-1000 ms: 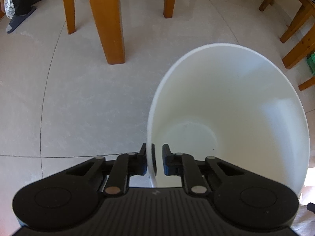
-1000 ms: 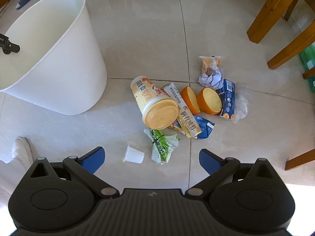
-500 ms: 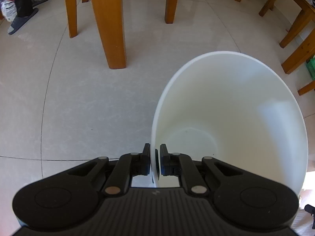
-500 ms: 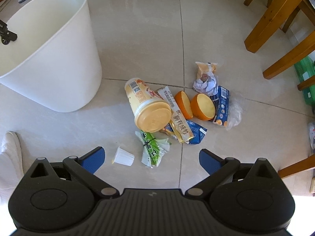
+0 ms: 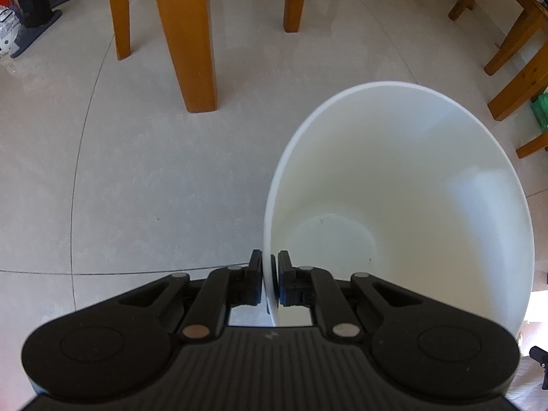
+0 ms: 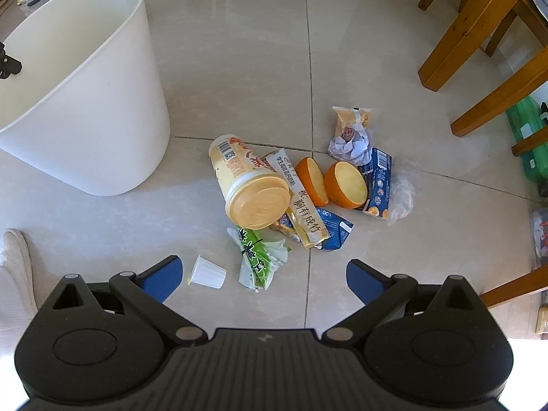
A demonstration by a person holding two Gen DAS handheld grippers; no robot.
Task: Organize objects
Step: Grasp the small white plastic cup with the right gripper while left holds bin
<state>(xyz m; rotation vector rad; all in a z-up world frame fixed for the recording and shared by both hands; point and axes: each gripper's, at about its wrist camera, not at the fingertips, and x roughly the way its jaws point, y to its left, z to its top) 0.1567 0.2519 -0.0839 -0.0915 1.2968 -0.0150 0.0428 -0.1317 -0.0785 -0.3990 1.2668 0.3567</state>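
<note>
Orange halves (image 6: 331, 182): two, lying side by side
Left gripper (image 5: 268, 282): pinching the white bin (image 5: 404, 188) rim, pointing steeply down
Right gripper (image 6: 263, 275): hanging wide open, empty

We read Chinese characters, "胸有成竹", on the long yellow-white wrapper (image 6: 297, 202); the green packet (image 6: 255, 257) bears dark Chinese characters we cannot make out; the tall cup (image 6: 246, 179) shows a barcode, its print too small to read.
</note>
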